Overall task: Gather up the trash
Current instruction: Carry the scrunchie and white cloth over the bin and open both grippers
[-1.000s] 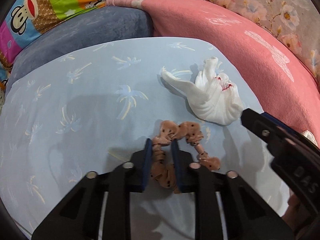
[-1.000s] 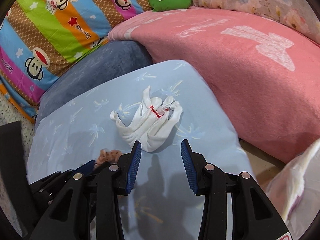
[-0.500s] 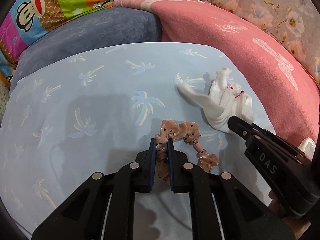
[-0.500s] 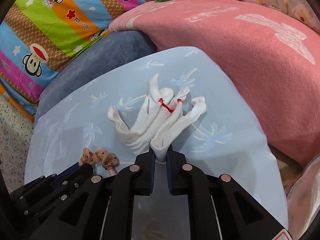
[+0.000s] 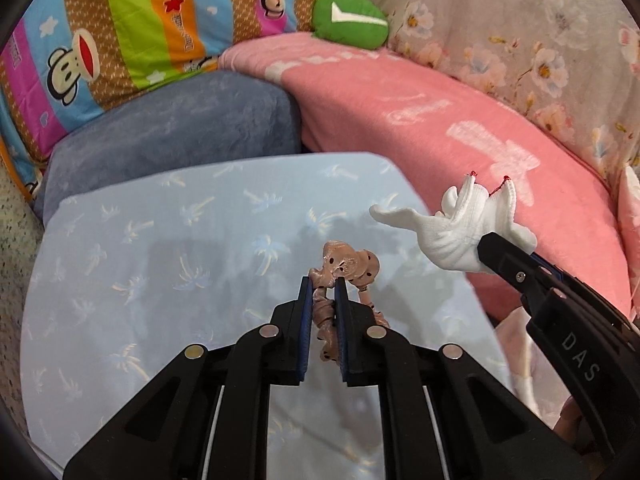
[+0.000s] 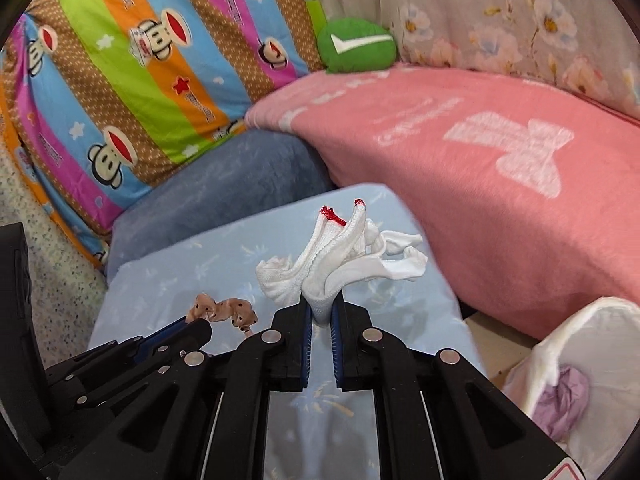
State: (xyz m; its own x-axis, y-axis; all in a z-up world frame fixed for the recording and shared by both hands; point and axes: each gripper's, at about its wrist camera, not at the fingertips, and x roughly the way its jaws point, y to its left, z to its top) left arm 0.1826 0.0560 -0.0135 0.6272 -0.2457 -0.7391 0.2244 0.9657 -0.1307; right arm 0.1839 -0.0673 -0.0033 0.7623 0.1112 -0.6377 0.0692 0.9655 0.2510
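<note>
My left gripper (image 5: 323, 286) is shut on a tan dotted scrunchie (image 5: 347, 266) and holds it above the light blue palm-print cushion (image 5: 160, 264). My right gripper (image 6: 320, 310) is shut on a white knit glove with red fingertips (image 6: 340, 256), also lifted off the cushion. The glove (image 5: 460, 224) and the right gripper show at the right in the left wrist view. The scrunchie (image 6: 226, 310) and the left gripper show at lower left in the right wrist view.
A white bag (image 6: 580, 376) with purple crumpled trash inside sits at lower right. A pink blanket (image 6: 480, 160), a blue cushion (image 6: 224, 196), a striped monkey-print pillow (image 6: 140, 60) and a green plush (image 6: 356, 46) surround the cushion. Speckled floor (image 6: 52, 280) lies to the left.
Both grippers closed on their items, the left on the scrunchie and the right on the glove. Both then rose, lifting the scrunchie and glove off the cushion.
</note>
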